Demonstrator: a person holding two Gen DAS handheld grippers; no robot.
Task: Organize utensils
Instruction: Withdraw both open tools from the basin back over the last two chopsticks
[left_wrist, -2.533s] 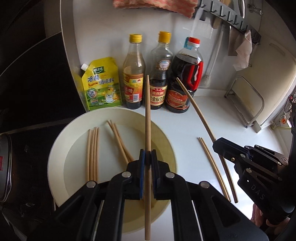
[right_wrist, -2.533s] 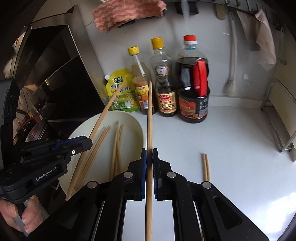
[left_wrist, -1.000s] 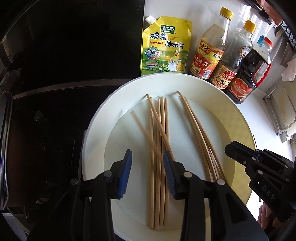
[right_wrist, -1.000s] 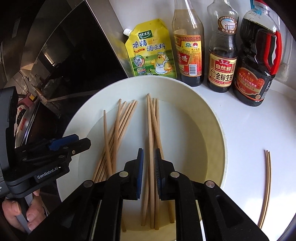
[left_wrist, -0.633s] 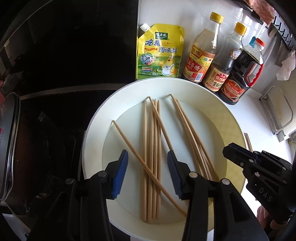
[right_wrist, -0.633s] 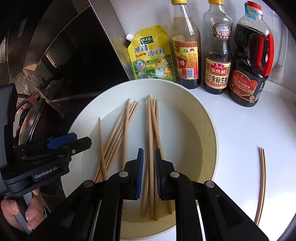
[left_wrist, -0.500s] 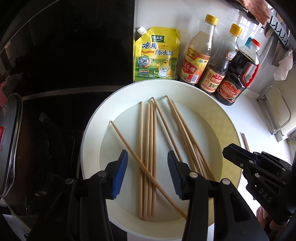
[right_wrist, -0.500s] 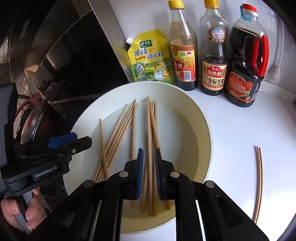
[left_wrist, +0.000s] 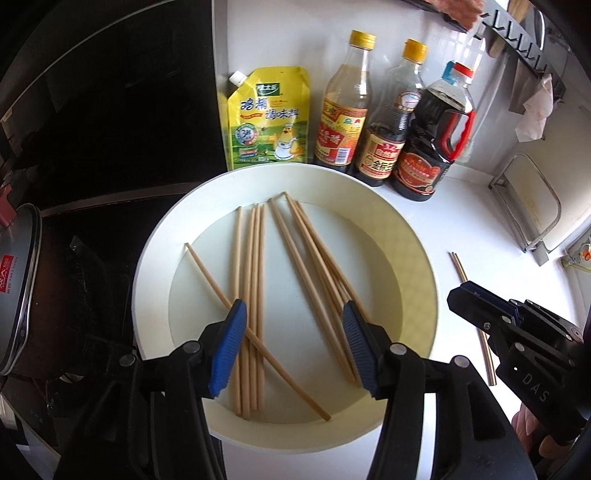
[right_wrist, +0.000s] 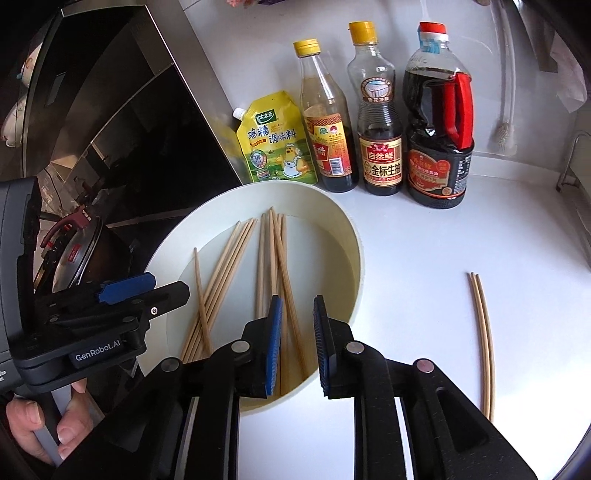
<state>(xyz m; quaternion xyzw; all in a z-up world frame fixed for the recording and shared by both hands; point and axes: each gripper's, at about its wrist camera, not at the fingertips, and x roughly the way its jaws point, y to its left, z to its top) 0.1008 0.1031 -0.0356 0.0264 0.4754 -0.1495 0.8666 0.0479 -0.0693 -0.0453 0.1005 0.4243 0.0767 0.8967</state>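
Several wooden chopsticks (left_wrist: 251, 295) lie in a wide cream bowl (left_wrist: 417, 266) on the white counter; they also show in the right wrist view (right_wrist: 273, 266) inside the bowl (right_wrist: 351, 236). A loose pair of chopsticks (right_wrist: 482, 332) lies on the counter right of the bowl, also seen in the left wrist view (left_wrist: 460, 266). My left gripper (left_wrist: 291, 343) is open and empty above the bowl. My right gripper (right_wrist: 297, 339) is open and empty over the bowl's right rim.
A yellow seasoning pouch (left_wrist: 267, 118) and three sauce bottles (left_wrist: 384, 114) stand behind the bowl against the wall. A dark stove (left_wrist: 92, 147) and a pot lid (left_wrist: 18, 288) are at the left. A metal rack (left_wrist: 532, 206) stands at the right.
Both grippers let go of their chopsticks into the bowl and have pulled back. The right gripper's jaws, nearly closed half a second ago, have now opened.
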